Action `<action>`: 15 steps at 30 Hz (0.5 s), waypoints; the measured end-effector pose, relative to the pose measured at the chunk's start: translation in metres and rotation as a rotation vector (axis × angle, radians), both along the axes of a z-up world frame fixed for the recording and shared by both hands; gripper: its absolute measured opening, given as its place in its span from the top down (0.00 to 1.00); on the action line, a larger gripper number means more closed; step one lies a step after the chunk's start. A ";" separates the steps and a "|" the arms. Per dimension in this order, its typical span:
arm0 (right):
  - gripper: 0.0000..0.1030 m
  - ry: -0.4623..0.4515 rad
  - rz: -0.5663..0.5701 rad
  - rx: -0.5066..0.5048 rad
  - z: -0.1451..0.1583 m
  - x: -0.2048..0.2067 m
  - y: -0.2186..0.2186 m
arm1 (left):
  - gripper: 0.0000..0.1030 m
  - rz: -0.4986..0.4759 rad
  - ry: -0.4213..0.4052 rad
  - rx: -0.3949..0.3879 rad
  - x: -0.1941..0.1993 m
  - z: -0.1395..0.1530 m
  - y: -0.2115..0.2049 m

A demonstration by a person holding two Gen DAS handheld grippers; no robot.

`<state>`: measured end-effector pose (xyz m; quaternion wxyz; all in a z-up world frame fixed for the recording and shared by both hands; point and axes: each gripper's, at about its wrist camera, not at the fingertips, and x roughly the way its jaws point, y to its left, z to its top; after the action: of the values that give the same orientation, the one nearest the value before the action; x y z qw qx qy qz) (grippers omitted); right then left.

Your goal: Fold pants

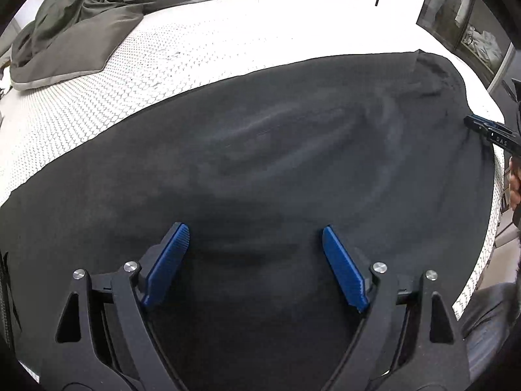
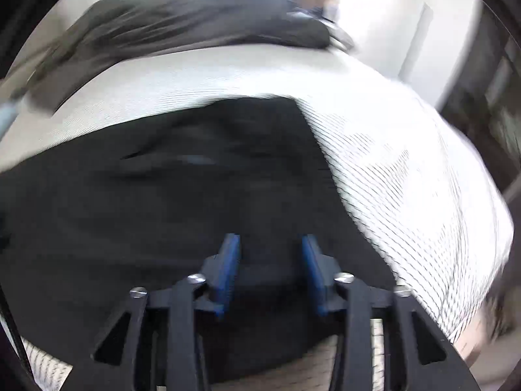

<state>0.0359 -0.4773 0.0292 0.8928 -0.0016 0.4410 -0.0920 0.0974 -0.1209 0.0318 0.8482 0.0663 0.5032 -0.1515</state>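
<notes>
Black pants [image 1: 293, 146] lie spread flat on a white quilted mattress [image 1: 130, 81]. My left gripper [image 1: 254, 228] hovers over the middle of the near part of the pants, blue pads wide apart and open, nothing between them. In the blurred right wrist view, my right gripper [image 2: 270, 238] is low over the pants [image 2: 162, 195] near their front edge. Its jaws stand narrow, with dark cloth in the gap and the pads still apart from each other. The left wrist view shows the right gripper [image 1: 478, 125] at the right edge of the pants.
A crumpled grey blanket [image 1: 97, 16] lies at the far side of the mattress [image 2: 390, 163] and appears as a grey blanket [image 2: 195, 22] in the right wrist view too. A person's hand [image 1: 514, 182] holds the right gripper. A dark glass panel [image 1: 465, 22] stands beyond the bed's right corner.
</notes>
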 end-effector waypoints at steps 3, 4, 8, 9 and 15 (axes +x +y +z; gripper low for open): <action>0.66 -0.023 -0.002 0.000 0.012 -0.007 -0.008 | 0.20 0.019 0.000 0.007 -0.002 0.004 0.002; 0.66 -0.049 -0.016 0.005 0.021 -0.013 -0.008 | 0.21 0.022 -0.005 0.005 -0.003 0.006 0.002; 0.66 -0.129 -0.004 -0.021 0.038 -0.011 0.015 | 0.21 -0.016 -0.066 -0.032 -0.002 0.022 -0.008; 0.66 -0.119 -0.029 -0.030 0.035 -0.004 0.013 | 0.21 -0.021 -0.065 -0.029 0.001 0.022 -0.010; 0.63 0.001 -0.112 -0.057 0.002 0.016 -0.009 | 0.21 0.001 0.013 0.013 0.017 0.005 -0.008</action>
<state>0.0515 -0.4863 0.0314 0.8857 -0.0024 0.4379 -0.1544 0.1140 -0.1291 0.0368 0.8445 0.0707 0.5099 -0.1480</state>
